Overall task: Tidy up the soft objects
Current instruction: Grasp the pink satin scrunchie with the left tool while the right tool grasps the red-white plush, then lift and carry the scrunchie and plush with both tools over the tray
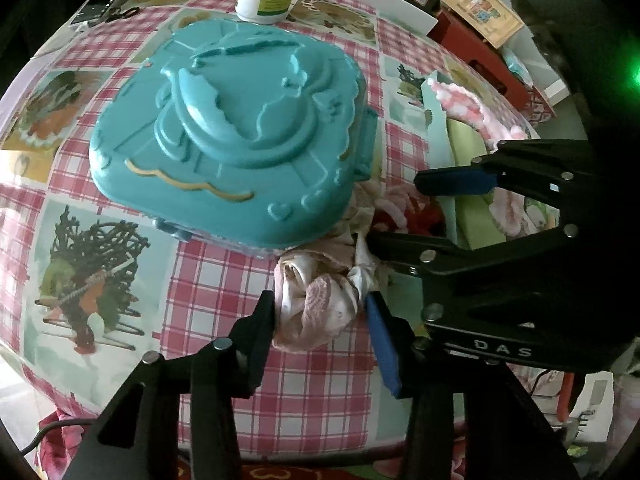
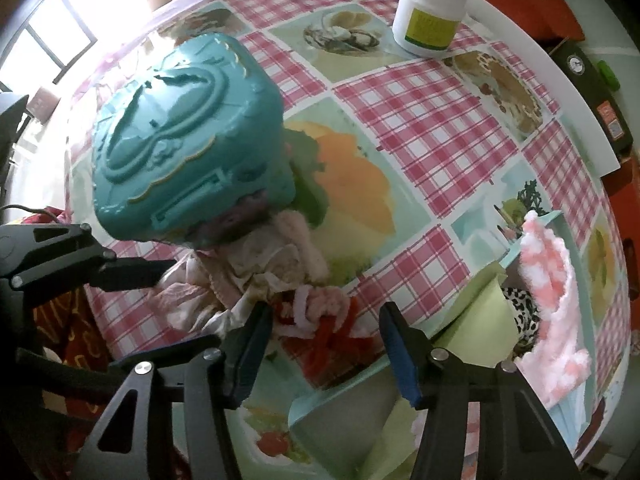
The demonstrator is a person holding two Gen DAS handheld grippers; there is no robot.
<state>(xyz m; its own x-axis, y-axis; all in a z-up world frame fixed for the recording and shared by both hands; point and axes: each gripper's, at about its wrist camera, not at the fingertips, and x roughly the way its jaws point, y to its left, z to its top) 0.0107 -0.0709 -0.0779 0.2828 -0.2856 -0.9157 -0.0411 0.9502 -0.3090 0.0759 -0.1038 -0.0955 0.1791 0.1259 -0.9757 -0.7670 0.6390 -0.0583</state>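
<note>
The left gripper (image 1: 322, 312) has its two fingers squeezed on a bunched pale pink cloth (image 1: 316, 304), and the cloth fills the gap between them. That cloth trails up and goes under the near edge of the teal plastic case (image 1: 232, 128), which sits on top of the soft pile. The right gripper (image 2: 326, 330) is wide open, with a red and pink cloth (image 2: 320, 320) lying loose between its fingers; I cannot tell if either finger touches it. Just to the right stands the light blue box (image 2: 560, 224) with green dividers, and a fluffy pink and white cloth (image 2: 552, 288) hangs over its wall. The checked tablecloth (image 2: 432, 128) has bare room behind the case, up to the white bottle (image 2: 432, 12) near the far edge.
</note>
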